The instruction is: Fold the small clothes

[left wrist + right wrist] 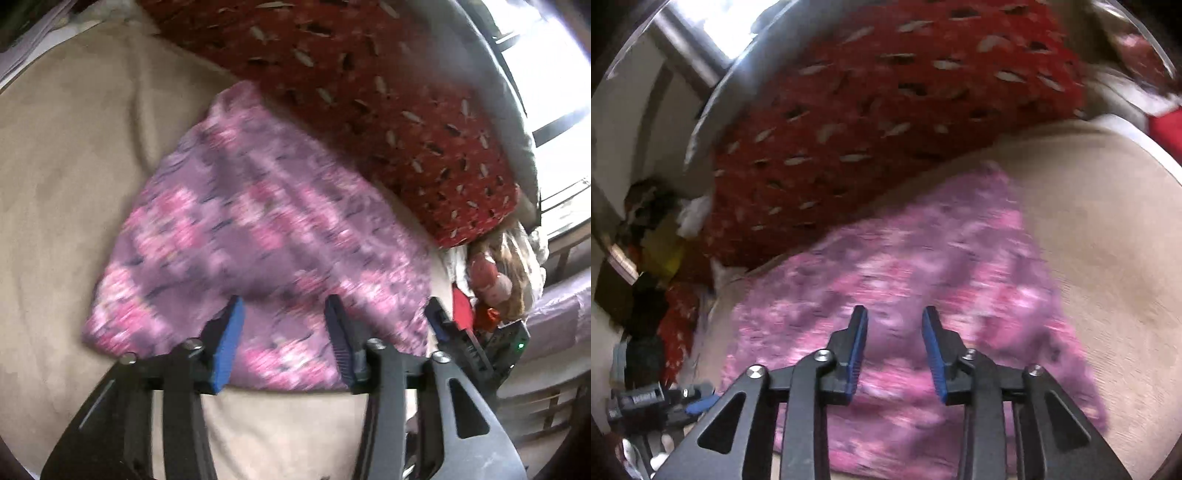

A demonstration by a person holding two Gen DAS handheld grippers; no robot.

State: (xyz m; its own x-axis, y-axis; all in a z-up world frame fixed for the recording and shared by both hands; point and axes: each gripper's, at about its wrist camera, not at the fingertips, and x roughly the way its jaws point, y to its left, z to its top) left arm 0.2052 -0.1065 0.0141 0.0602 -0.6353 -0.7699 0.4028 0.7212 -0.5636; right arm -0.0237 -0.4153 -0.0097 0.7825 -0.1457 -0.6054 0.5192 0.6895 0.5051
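Left wrist view: left gripper point(282, 308) hangs above the near edge of a pink-and-purple patterned garment point(258, 221), jaws parted fairly wide, nothing between the blue pads point(229, 343). Garment lies spread flat on a beige bed sheet point(74, 166), roughly triangular outline, narrow end pointing away. Its far side sits just beside a red patterned pillow point(369, 92), possibly tucked a little under it; blur makes that hard to call. At the right edge, the right gripper point(437, 321) shows over the garment's right corner, with a small green light on its body. Cluttered items point(495, 266) past the pillow's end, too blurred to name. Bright window point(546, 74) top right.

Right wrist view: right gripper point(894, 314) sits over the garment point(923, 258), jaws partly apart and narrower than the left's, pads clear of the cloth, nothing gripped. Heavy motion blur across the fabric. Red pillow point(886, 110) runs across the top; beige sheet point(1108, 240) to the right. Left gripper point(698, 404) visible low at the left edge, beside the garment's left side. Pile of mixed clutter point(657, 240) beyond.
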